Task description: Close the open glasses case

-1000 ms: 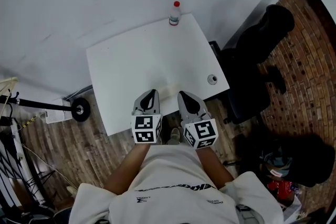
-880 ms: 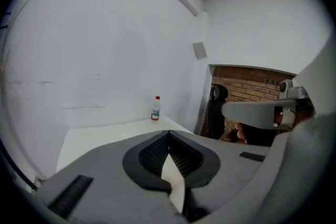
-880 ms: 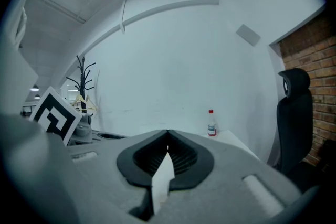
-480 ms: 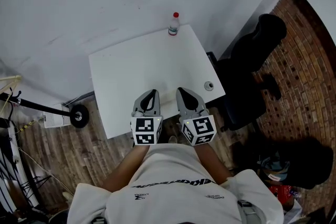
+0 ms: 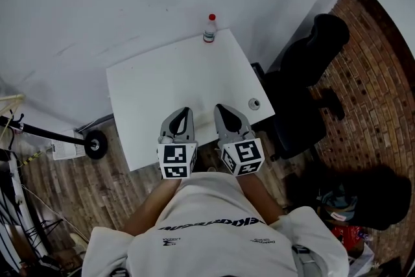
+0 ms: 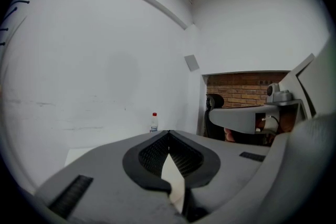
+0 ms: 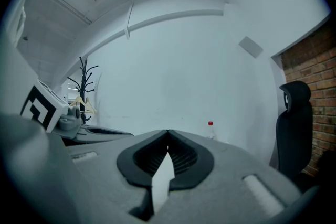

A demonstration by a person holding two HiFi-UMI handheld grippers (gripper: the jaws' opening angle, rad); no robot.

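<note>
Glasses case: not found in any view. The head view shows no case, open or shut, on the white table [image 5: 175, 78], and neither gripper view shows one, so its place and the state of its lid cannot be told. Left gripper [image 5: 185, 115]: held over the table's near edge, pointing toward the far wall, jaws pressed together at the tips with nothing between them; only a sliver of white tabletop shows through the gap lower down. Right gripper [image 5: 221, 111]: just beside the left and parallel to it, jaws likewise closed on nothing. Table contents: a clear bottle with a red cap [image 5: 209, 29] upright at the far edge, and a small round object [image 5: 253, 103] near the right edge, too small to name. Surroundings: a black office chair [image 5: 310, 68] at the table's right, brick-patterned floor [image 5: 379, 81] beyond it, and a coat stand [image 7: 84, 81] seen from the right gripper. Hazards, as judged: with the case out of sight, any reach would be unguided; a sweep toward the far edge could topple the bottle, and a sideways pass to the right could push the round object off the table. Closed jaws could press a lid down but could not steady a case that slides on the smooth top.
</note>
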